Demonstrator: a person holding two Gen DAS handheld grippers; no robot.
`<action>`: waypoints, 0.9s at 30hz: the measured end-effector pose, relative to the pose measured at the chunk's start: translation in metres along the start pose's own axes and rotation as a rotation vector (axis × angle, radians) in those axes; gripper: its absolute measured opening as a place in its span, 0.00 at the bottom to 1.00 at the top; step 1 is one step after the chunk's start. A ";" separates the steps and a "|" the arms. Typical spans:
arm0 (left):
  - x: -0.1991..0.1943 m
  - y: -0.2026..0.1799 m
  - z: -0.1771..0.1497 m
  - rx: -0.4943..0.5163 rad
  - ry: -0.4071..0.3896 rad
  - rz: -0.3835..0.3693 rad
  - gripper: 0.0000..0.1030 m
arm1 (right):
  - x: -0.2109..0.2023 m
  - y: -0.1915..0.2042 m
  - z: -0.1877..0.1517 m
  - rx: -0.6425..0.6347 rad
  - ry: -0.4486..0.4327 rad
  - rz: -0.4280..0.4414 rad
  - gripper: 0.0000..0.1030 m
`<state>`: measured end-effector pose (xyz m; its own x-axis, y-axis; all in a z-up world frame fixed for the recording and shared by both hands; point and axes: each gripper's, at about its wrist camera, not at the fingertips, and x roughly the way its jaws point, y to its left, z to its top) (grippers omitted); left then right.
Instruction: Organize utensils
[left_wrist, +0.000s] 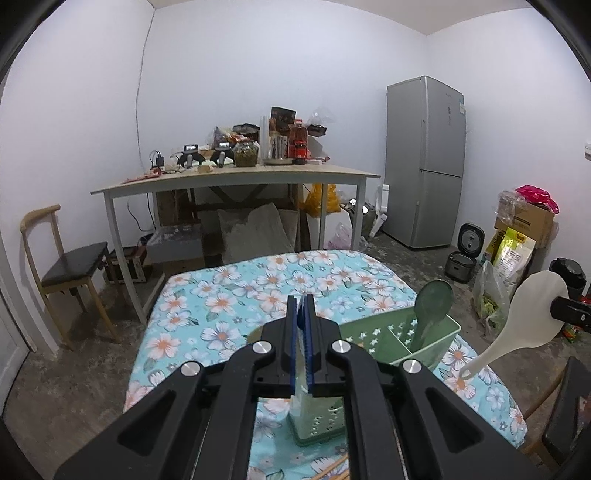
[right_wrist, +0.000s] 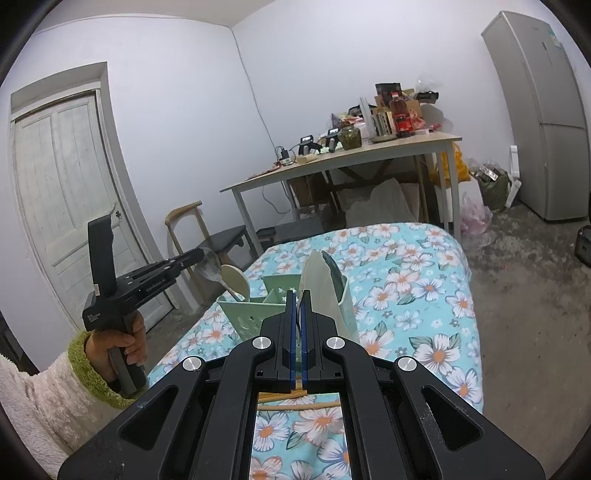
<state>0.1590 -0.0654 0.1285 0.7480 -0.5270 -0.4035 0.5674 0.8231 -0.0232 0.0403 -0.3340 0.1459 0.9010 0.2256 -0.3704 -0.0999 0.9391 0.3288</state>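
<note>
Green plastic, the caddy (left_wrist: 369, 334) stands on a floral cloth (left_wrist: 221, 295) with a green paddle (left_wrist: 432, 299) already upright in one compartment. The sorting looks mid-way: both tools carry something to drop in.

The right gripper (right_wrist: 298, 295) has its jaws pressed on the head of a white paddle (left_wrist: 535, 314), handle hanging down just beside the caddy's rim. The left gripper (left_wrist: 304, 299) is pinched on a thin spoon (right_wrist: 208, 266) directly over the caddy; which compartment lies beneath it I cannot tell. A cream spoon (right_wrist: 234, 280) already leans in the near side. Chopsticks (right_wrist: 295, 400) still lie loose on the cloth.

Next, I judge, the spoon needs lowering into a free compartment before the jaws spread, and the paddle's handle needs steering inside the rim.

Around: rough concrete floor, white walls, a cluttered table (left_wrist: 236, 177), a grey fridge (left_wrist: 424, 158), a chair (left_wrist: 70, 266), a door (right_wrist: 66, 166).
</note>
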 end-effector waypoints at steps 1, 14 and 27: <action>0.001 0.000 -0.001 -0.003 0.004 -0.006 0.04 | 0.000 0.000 0.000 0.000 0.000 0.000 0.00; -0.005 -0.002 0.000 -0.030 -0.011 -0.031 0.20 | 0.001 0.000 0.000 0.001 0.001 0.001 0.00; -0.017 0.002 0.001 -0.064 -0.019 -0.024 0.44 | 0.003 -0.002 0.000 0.028 -0.008 0.047 0.00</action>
<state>0.1474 -0.0552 0.1362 0.7414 -0.5499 -0.3847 0.5622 0.8219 -0.0914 0.0429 -0.3353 0.1440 0.8989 0.2672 -0.3472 -0.1305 0.9198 0.3700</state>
